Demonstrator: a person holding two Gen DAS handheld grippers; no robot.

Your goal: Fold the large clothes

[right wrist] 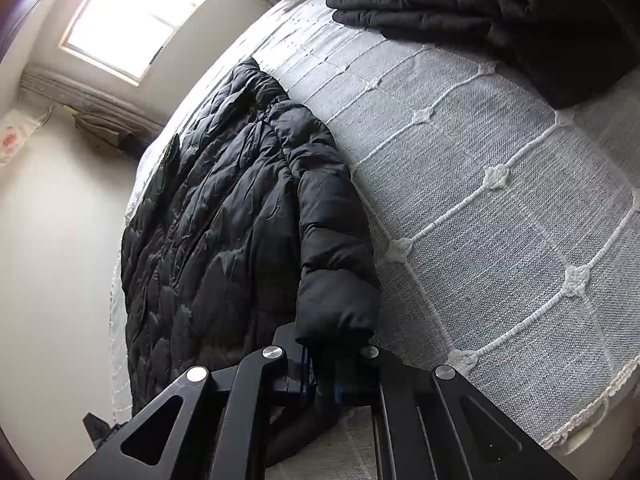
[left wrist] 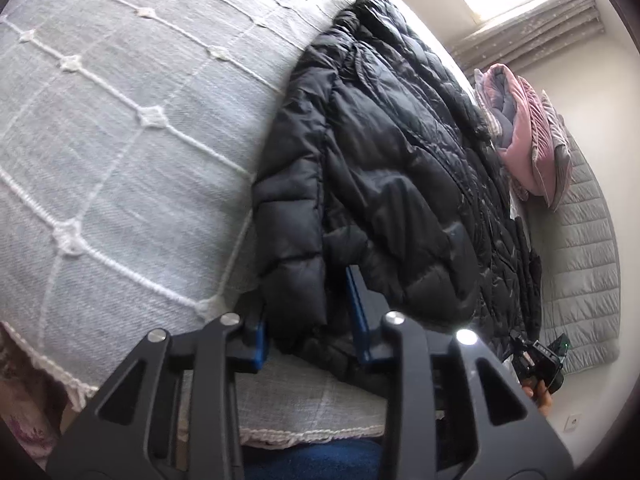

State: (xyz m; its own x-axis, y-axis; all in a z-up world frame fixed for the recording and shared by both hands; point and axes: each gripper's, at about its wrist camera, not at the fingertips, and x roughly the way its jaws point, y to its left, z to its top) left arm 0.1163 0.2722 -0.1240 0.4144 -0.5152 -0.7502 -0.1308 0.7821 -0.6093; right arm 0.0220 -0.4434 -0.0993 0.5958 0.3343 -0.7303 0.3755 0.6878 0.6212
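Black puffer jacket [left wrist: 384, 168] lies flat along the near edge of the bed, on the grey bedspread [left wrist: 120, 128] with its white stitched grid. Seen from either tool it runs straight ahead and away from the fingertips, body quilted, 1 sleeve laid along its side.

Left gripper [left wrist: 312, 320]: jaws part-open, 1 blue pad each side of the sleeve's cuff end. Cuff sits between the pads; the gap looks loose, so no firm pinch judged here. The sleeve itself stretches forward from the tips.

Right gripper [right wrist: 320, 372]: jaws narrow, pinched on the jacket's cuff fabric directly at the tips. The puffed sleeve [right wrist: 336, 248] bulges just ahead and above the pads.

Handling, judged: light, soft, very compressible; the shell looks glossy, so likely slippery. Fill will spring back, so folds may not stay without pressing. Best hold looks like the cuff or a seam line, where fabric is thinner and pads can bite through to both layers; a grip on a fat quilted tube may slide off.

Count: 1 spread jacket; 1 folded dark garment [right wrist: 480, 12] far ahead, right of the right tool; 1 pink-and-grey bedding bundle [left wrist: 520, 132]; 2 grippers.
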